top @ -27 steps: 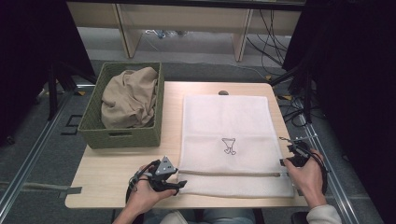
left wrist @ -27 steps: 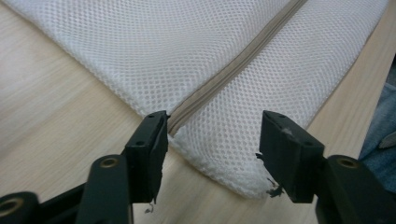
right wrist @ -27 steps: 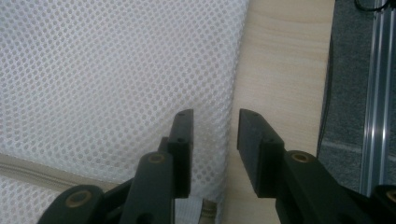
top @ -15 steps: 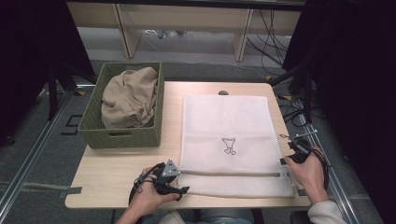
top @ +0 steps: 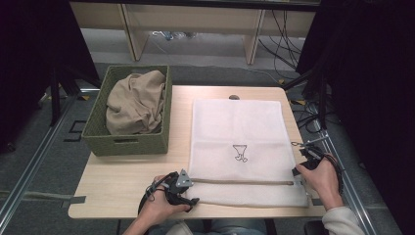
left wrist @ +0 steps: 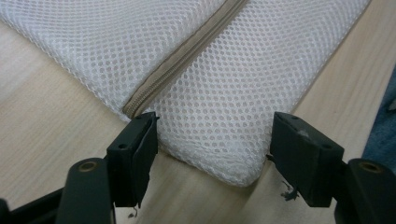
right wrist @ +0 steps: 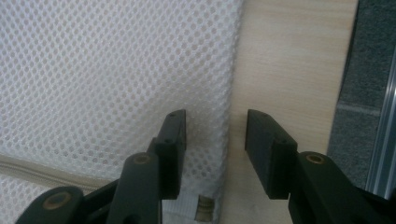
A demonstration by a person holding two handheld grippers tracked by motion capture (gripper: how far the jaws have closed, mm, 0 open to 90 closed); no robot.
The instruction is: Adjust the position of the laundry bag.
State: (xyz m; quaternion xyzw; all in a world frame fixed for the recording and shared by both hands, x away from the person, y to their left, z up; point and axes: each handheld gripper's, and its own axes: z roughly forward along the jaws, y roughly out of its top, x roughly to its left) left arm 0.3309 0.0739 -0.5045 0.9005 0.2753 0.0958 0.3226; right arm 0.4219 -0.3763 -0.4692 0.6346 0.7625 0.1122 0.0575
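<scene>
Both grippers (top: 188, 196) (top: 299, 172) at mesh bag (top: 238, 127)

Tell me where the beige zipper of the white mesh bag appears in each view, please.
High view: zipper runs level across the near part of the bag, between both grippers.
Left gripper view: zipper runs diagonally from the top down to the left jaw.
Right gripper view: zipper at the lower left.
Shared landmark: wooden table.

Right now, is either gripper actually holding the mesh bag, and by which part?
Nothing is held. The left gripper straddles the mesh laundry bag's near corner, the right gripper its side edge, jaws open.
</scene>
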